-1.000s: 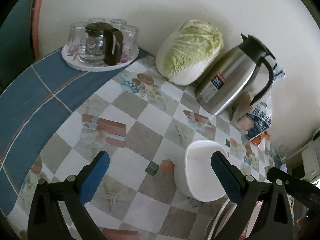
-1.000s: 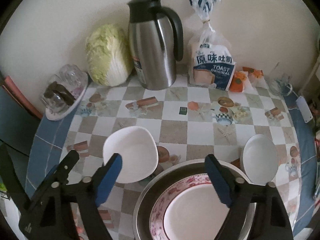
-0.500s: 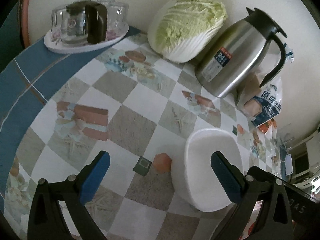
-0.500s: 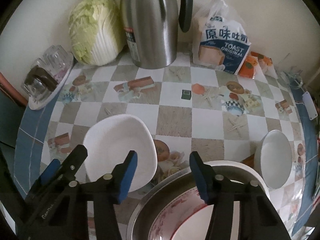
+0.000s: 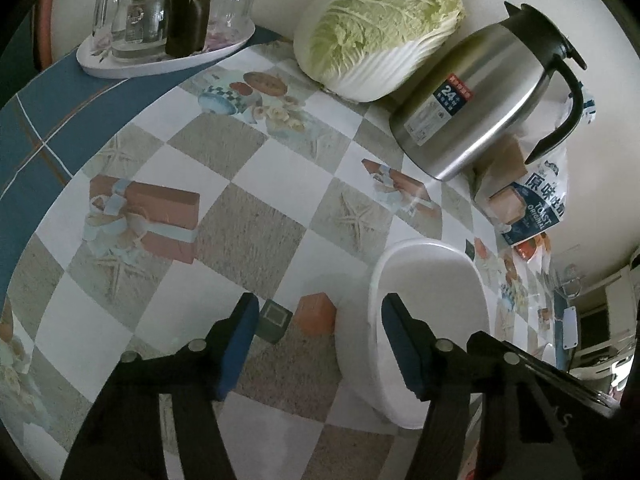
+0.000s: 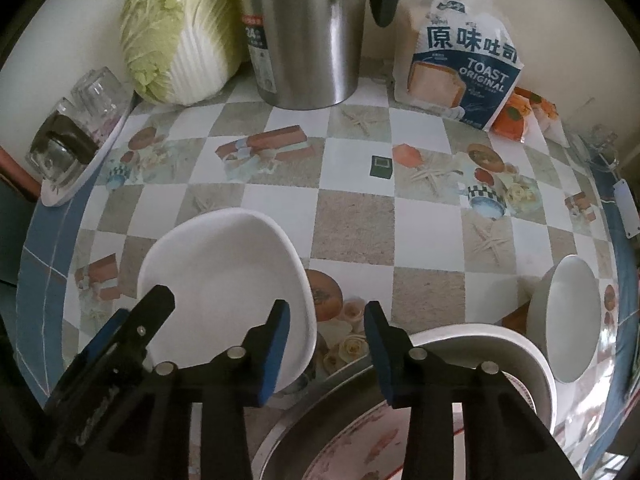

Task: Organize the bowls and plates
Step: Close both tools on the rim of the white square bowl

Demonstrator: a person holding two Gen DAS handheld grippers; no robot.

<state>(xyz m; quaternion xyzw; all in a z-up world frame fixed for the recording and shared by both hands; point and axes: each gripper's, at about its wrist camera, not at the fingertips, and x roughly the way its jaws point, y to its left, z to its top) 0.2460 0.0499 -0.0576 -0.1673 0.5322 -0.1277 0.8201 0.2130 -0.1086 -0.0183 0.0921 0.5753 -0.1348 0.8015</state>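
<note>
A white squarish bowl (image 5: 436, 300) (image 6: 224, 280) stands on the checked tablecloth. My left gripper (image 5: 320, 340) straddles its left rim: one blue pad is inside the bowl, the other outside over the cloth. Its jaws are closing and a gap still shows at the rim. My right gripper (image 6: 326, 340) straddles the bowl's right rim in the same way, jaws closing, pads not pressing. The left gripper (image 6: 132, 316) also shows in the right wrist view at the bowl's far side. A steel basin (image 6: 280, 432) with a patterned plate (image 6: 360, 448) lies right under the right gripper.
A small white bowl (image 6: 572, 320) stands at the right, and a white dish rim (image 6: 500, 344) shows at the basin. At the back stand a cabbage (image 5: 380, 28), a steel thermos jug (image 5: 472, 108), a toast bag (image 6: 460, 64) and a tray of glasses (image 5: 160, 36).
Both grippers have sunk toward the white bowl and their jaws have narrowed around its opposite rims. The bowl has not moved.
</note>
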